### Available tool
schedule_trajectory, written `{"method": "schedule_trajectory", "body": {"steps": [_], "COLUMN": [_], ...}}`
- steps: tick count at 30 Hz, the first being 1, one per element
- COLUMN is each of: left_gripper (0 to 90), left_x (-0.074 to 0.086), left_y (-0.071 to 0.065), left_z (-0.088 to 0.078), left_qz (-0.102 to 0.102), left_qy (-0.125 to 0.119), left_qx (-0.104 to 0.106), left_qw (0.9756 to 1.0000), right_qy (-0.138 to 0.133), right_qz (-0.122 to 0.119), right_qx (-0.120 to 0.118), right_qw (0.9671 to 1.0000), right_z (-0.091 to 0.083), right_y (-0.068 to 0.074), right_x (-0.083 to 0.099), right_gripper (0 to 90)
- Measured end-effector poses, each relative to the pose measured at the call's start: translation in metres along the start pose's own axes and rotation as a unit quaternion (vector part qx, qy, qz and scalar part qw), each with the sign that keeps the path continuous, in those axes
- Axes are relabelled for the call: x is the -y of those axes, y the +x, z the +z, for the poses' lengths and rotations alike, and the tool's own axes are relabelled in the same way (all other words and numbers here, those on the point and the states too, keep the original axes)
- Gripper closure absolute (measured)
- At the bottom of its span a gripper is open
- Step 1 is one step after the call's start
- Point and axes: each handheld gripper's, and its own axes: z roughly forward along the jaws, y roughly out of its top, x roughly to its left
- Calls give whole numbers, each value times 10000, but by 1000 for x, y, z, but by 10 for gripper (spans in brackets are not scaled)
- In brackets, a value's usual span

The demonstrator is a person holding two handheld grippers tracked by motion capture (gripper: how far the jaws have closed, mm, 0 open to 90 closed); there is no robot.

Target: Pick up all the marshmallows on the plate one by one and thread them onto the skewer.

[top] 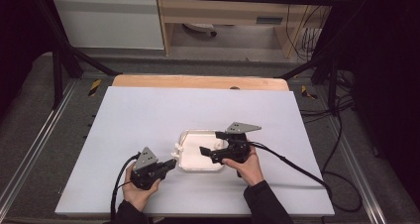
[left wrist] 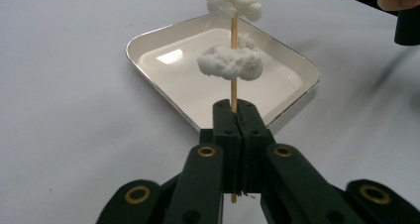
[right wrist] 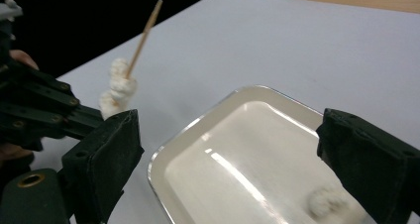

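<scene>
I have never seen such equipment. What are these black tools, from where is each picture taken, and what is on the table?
A person holds one hand-operated two-jaw gripper in each hand. The high view looks down on the white table; the other two cameras ride on the grippers. The left gripper is shut on a wooden skewer carrying white fluffy pieces, perhaps cotton or marshmallow. The right gripper is open over a white rectangular tray, its jaws holding nothing. One more white piece lies in the tray.

Wooden skewer upright, two white marshmallows threaded; third in tray.
</scene>
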Motion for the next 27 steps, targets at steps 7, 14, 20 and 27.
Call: {"method": "schedule_trajectory", "body": {"steps": [7, 14, 20, 27], "left_gripper": [882, 882, 882, 882], "left_x": [1, 1, 1, 1], "left_y": [1, 3, 4, 5], "left_z": [0, 0, 0, 0], "left_qz": [-4, -14, -7, -21], "left_qy": [43, 70, 93, 131], "left_qx": [30, 60, 64, 69], "left_qw": [10000, 10000, 9999, 9999], "right_qy": [470, 717, 1006, 1259], "right_qz": [-323, -508, -505, -600], "right_qx": [328, 478, 550, 630], "right_qw": [9978, 9950, 9921, 9882], "right_z": [-5, 0, 8, 18], "right_y": [-15, -25, -33, -42], "right_x": [-2, -3, 0, 4], "right_gripper": [76, 90, 98, 206]}}
